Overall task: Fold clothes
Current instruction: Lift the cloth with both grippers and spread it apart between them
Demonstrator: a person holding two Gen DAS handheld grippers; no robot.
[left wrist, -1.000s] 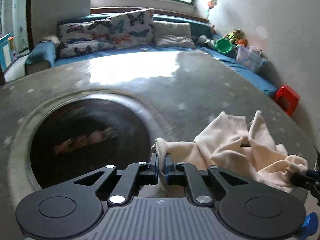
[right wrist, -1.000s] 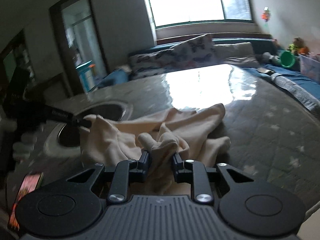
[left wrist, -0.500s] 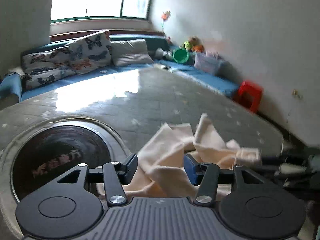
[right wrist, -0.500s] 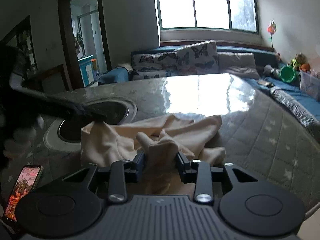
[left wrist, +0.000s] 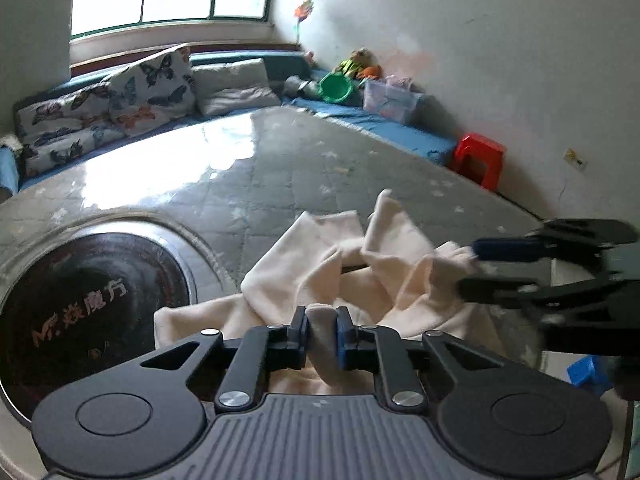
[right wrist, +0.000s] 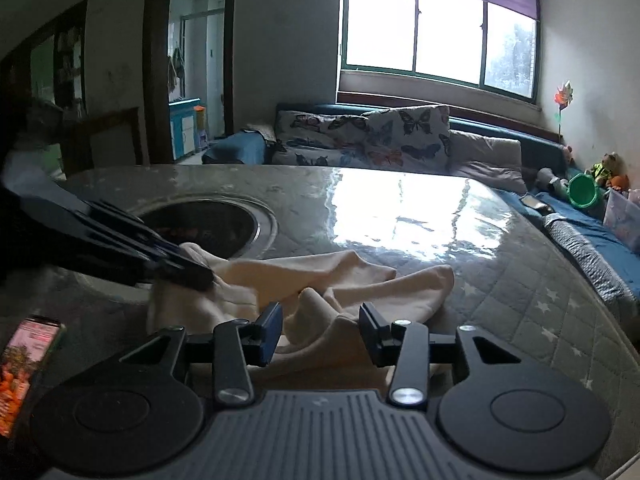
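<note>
**Cream garment bunched on the bench beside the round hob**

The cream garment (left wrist: 320,276) lies crumpled on the grey quilted bench (left wrist: 256,176), just beside the dark round hob (left wrist: 88,312) set into the bench top, its near edge overlapping the hob's pale rim. Folds and two sleeve-like flaps stick up from the heap.

The left gripper (left wrist: 322,334) is closing, with a narrow fold of the garment pinched between its pads on the side nearest the hob. The right gripper (right wrist: 320,330) is opening on the side of the garment away from the hob; cloth lies between its spread fingers, and the pads stand clear of it. In the left wrist view the right gripper appears blurred, with its fingers over the garment's far flap.

A phone (right wrist: 28,360) with a lit screen lies on the bench on the near side of the hob, close to the garment. Beyond the hob, past the bench's far edge, butterfly-print pillows (right wrist: 368,136) rest on a blue couch under the window (right wrist: 440,36). Farther from the hob, along the wall, are a green bowl (left wrist: 336,86), a clear plastic box (left wrist: 390,98) and a red stool (left wrist: 478,156).
</note>
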